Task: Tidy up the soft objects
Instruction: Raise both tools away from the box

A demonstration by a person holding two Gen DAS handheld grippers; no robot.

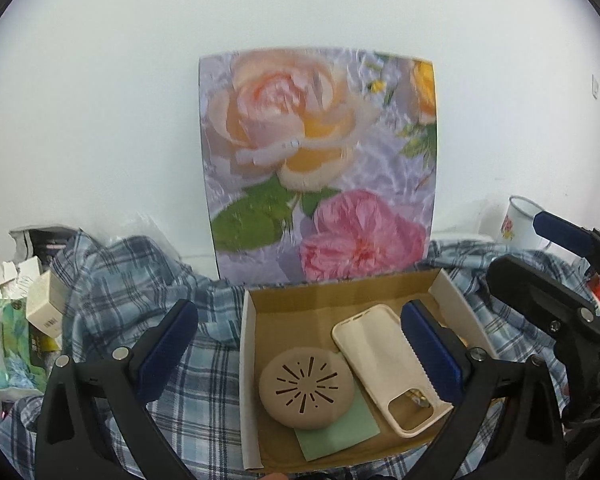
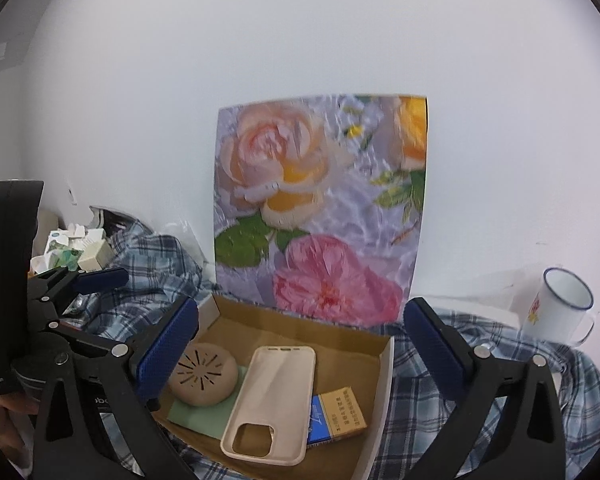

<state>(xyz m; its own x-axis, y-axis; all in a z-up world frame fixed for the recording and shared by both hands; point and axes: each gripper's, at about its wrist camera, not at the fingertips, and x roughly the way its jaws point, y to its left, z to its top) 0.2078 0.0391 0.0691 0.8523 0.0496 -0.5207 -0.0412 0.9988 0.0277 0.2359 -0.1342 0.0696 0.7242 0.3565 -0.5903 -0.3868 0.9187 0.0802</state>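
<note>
White wall fills the top half of both views, and a floral board (image 1: 319,164) leans against it at centre frame. Below that I see a plaid cloth (image 1: 112,280) spread over the surface, bunched at the left and right edges. On the cloth sits an open cardboard box (image 1: 252,380), just in front of the board. Inside it, in my left wrist view, a round tan pad (image 1: 305,388) with slits cut in a sunburst lies at lower centre, resting partly on a green sheet (image 1: 343,432). A cream phone case (image 1: 379,364) lies beside the pad, touching it, camera cutout toward me. My right wrist view also shows a blue and gold packet (image 2: 337,416) tucked partly under the case at the box's right side. My left gripper (image 1: 300,352) is spread wide above the box with nothing between its fingers. My right gripper (image 2: 300,344) is likewise spread wide and holds nothing; it also shows at the right edge of the left view. At far left of frame sits a heap of small boxes and wrappers (image 1: 24,320). A white enamel mug (image 2: 559,304) with a blue rim stands at far right, by the wall.
</note>
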